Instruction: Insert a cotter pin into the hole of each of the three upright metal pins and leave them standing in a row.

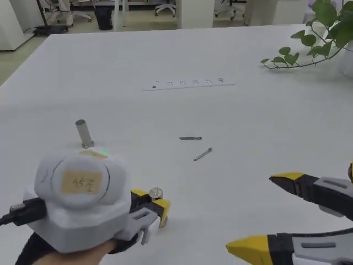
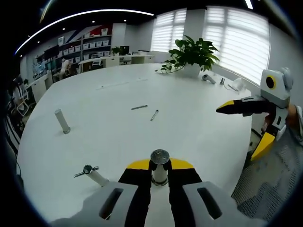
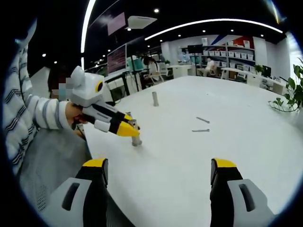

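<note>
My left gripper point(image 1: 153, 201) is shut on an upright metal pin point(image 2: 159, 171) standing on the white table near its front edge. Just left of the jaws in the left gripper view, a second metal pin point(image 2: 93, 174) has a cotter pin through its top. A third, bare pin point(image 1: 83, 133) stands farther back on the left. Two loose cotter pins point(image 1: 190, 138) point(image 1: 202, 154) lie at mid-table. My right gripper point(image 1: 251, 212) hovers open at the lower right, holding nothing, well apart from the cotter pins.
A white power strip point(image 1: 187, 84) lies flat across the middle of the table. A potted vine point(image 1: 317, 38) trails at the far right corner. Office chairs and shelving stand beyond the table. A striped sleeve point(image 3: 28, 113) shows behind the left gripper.
</note>
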